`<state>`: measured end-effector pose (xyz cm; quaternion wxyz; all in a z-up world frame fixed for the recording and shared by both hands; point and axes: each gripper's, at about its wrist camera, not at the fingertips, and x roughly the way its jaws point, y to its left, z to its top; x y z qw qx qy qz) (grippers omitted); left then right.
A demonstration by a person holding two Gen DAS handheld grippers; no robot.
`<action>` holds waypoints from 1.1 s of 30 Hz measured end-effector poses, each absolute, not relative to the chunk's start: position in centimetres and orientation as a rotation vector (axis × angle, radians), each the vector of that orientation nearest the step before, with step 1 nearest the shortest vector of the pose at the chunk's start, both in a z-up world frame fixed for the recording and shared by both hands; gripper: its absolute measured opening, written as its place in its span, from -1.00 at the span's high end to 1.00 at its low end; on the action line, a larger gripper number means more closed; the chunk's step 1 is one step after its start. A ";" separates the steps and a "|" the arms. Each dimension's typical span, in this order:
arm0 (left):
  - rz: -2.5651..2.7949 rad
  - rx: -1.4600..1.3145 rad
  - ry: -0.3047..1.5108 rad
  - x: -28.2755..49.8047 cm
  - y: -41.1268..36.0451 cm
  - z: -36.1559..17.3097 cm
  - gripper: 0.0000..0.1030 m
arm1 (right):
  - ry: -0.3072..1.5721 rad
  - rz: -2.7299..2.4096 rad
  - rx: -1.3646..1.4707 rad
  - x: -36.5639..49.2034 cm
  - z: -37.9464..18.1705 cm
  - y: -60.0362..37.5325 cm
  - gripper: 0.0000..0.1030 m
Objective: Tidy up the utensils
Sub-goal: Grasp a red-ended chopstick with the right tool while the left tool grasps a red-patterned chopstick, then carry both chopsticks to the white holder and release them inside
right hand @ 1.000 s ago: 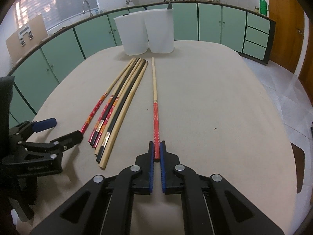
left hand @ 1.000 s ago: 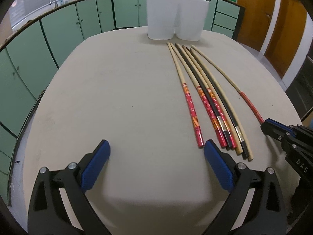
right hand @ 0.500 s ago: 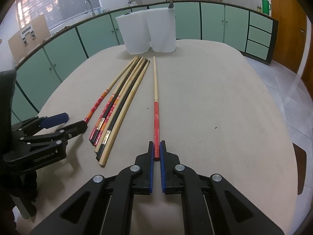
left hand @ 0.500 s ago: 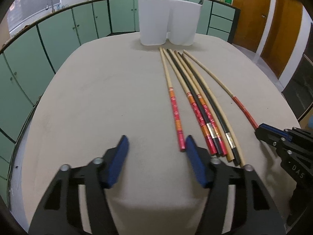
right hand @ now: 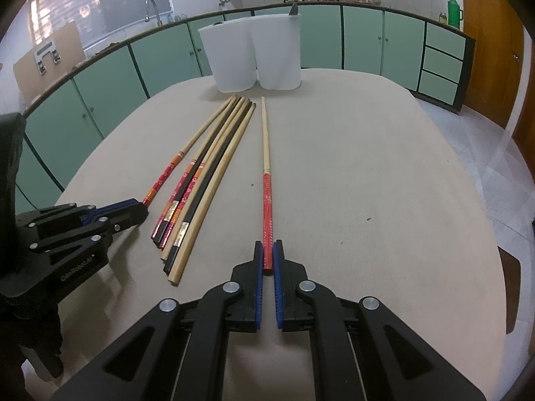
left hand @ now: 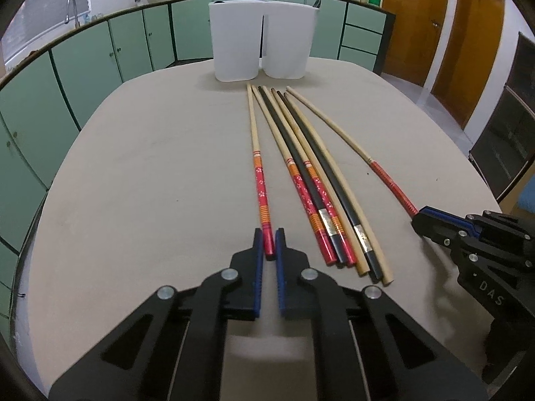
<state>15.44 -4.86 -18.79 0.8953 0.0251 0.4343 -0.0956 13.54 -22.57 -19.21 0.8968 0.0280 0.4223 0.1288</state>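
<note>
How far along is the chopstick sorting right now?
Nothing visibly sorted yet. In hand: left gripper pinches the orange-banded red-handled chopstick; right gripper pinches the plain red-handled chopstick. Both lie on the beige table. Left: five bundled chopsticks, white twin-compartment holder.

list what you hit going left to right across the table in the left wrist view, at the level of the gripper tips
left gripper shut on a floral red-handled chopstick → bundle of chopsticks → plain red-handled chopstick → right gripper clamped on its end
</note>
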 end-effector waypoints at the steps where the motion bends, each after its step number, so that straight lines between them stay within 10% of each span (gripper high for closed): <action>1: -0.198 0.045 0.900 15.4 -4.7 -18.6 0.89 | 0.873 0.268 0.062 13.5 -19.2 -22.6 0.89; 33: -0.252 0.061 0.525 17.4 -2.1 -1.2 0.90 | 0.586 0.341 -0.011 17.2 -2.0 -24.0 0.89</action>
